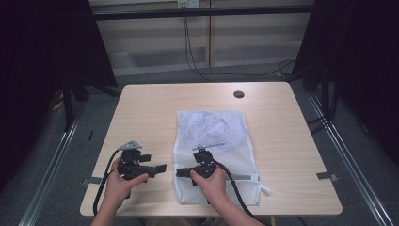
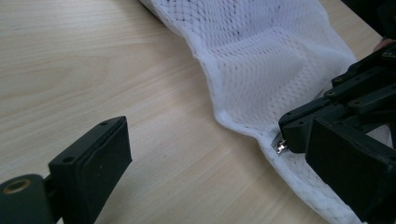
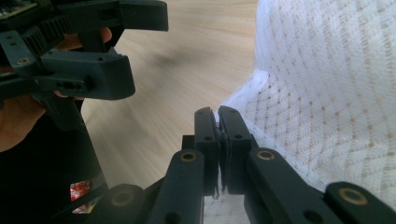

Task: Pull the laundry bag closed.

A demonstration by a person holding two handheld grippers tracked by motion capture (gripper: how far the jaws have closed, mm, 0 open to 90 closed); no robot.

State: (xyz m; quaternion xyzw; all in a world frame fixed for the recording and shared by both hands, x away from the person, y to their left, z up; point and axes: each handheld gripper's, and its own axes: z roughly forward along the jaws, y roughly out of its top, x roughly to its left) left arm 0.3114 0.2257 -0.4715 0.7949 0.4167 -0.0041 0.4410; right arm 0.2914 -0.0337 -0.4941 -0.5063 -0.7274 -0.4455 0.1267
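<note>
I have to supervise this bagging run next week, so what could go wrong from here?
The right gripper is shut on just the thin hem of the white mesh bag, so the edge could slip free if pulled. The zipper pull sits right beside those jaws; tugging might snag the mesh there. The left gripper is open over bare table, so nothing steadies the bag, which may drag along.

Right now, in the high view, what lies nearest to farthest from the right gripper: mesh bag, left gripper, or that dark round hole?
1. Mesh bag: right gripper is shut on its left edge.
2. Left gripper: just beside, leftward.
3. Dark round hole: table's far edge.
</note>
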